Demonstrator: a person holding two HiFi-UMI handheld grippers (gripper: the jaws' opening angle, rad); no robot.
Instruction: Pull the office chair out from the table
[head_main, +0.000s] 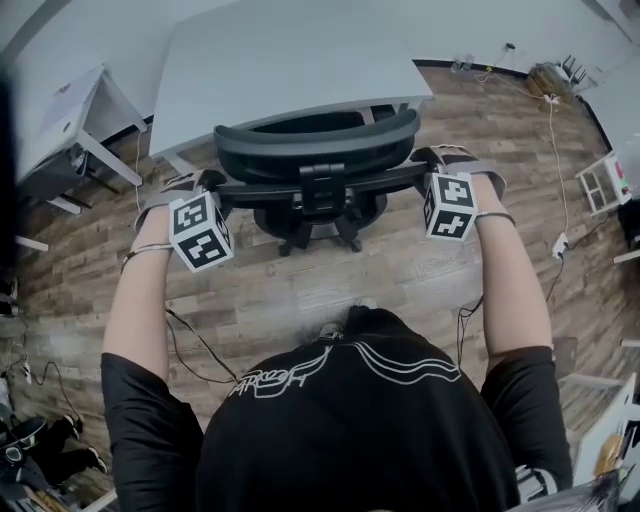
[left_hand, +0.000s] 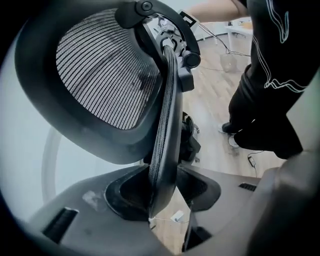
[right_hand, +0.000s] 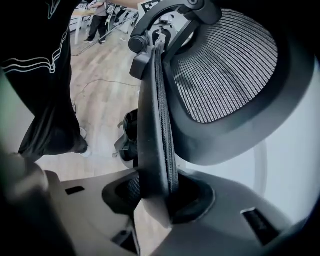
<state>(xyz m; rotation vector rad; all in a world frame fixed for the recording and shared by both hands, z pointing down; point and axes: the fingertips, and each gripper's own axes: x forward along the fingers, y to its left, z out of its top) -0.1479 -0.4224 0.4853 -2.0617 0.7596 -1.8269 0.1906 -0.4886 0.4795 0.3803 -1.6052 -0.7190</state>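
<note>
- While the office chair (head_main: 315, 150) sat by the bench (head_main: 290, 60), the left tool (left_hand: 162, 192) clenched its backrest rim (left_hand: 167, 125).
- The right tool (right_hand: 155, 192) seemingly clamped the opposite rim.

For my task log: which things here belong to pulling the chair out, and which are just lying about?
Job: office chair, gripped at both backrest edges; table; left tongs; right tongs.
Lying about: white side table; floor cable; white rack.

black mesh-back office chair (head_main: 315, 150), upright, close against pale grey table (head_main: 290, 70)
</note>
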